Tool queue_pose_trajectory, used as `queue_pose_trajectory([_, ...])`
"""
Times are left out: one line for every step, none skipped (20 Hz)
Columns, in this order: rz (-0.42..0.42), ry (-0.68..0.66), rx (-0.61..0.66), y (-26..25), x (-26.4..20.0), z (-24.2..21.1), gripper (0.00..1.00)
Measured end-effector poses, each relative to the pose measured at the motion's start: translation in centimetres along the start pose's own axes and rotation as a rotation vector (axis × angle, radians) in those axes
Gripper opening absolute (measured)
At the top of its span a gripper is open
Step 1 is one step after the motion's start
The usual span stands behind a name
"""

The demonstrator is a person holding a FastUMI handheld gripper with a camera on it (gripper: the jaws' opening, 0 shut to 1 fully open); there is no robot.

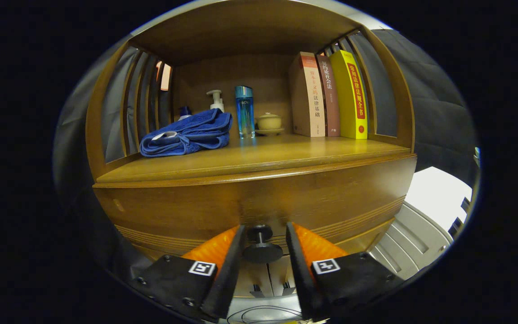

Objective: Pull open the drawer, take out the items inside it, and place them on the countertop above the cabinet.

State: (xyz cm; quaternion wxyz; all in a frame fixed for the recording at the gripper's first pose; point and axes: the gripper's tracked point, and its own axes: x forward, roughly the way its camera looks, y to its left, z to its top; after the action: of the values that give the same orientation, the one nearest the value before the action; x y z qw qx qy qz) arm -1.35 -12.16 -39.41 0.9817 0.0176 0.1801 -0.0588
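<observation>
Your claw stands narrowly parted, the drawer knob between its fingers; whether they touch it, you cannot tell. The drawer front sits flush under the counter. On the counter, well beyond: a folded blue towel, a blue bottle, a pump bottle, a lidded cup, three upright books.

My gripper points level at the drawer front, its two fingers spread to either side of the knob. The tips reach past the knob's cap; neither pad seems to press on it, small gaps showing each side.
</observation>
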Motion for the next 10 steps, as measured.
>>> queue_pose_trajectory([-0.003, 0.001, -0.012, 0.01, -0.1, 0.02, 0.6])
queue_pose_trajectory([0.0, 0.007, -0.023, 0.0, 0.05, -0.06, 0.55])
queue_pose_trajectory([0.005, 0.011, -0.025, 0.06, 0.06, -0.12, 0.54])
queue_pose_trajectory([0.008, 0.018, -0.025, 0.1, -0.06, -0.15, 0.53])
queue_pose_trajectory([0.012, 0.019, -0.025, 0.15, 0.03, -0.19, 0.52])
queue_pose_trajectory([0.014, 0.017, -0.025, 0.09, -0.21, 0.0, 0.5])
queue_pose_trajectory([0.012, 0.021, -0.025, 0.06, 0.04, -0.24, 0.49])
queue_pose_trajectory([0.008, 0.017, -0.027, 0.08, -0.18, -0.17, 0.47])
queue_pose_trajectory([0.005, 0.022, -0.032, 0.09, -0.32, -0.3, 0.45])
queue_pose_trajectory([0.005, 0.019, -0.039, 0.1, -0.68, -0.22, 0.45])
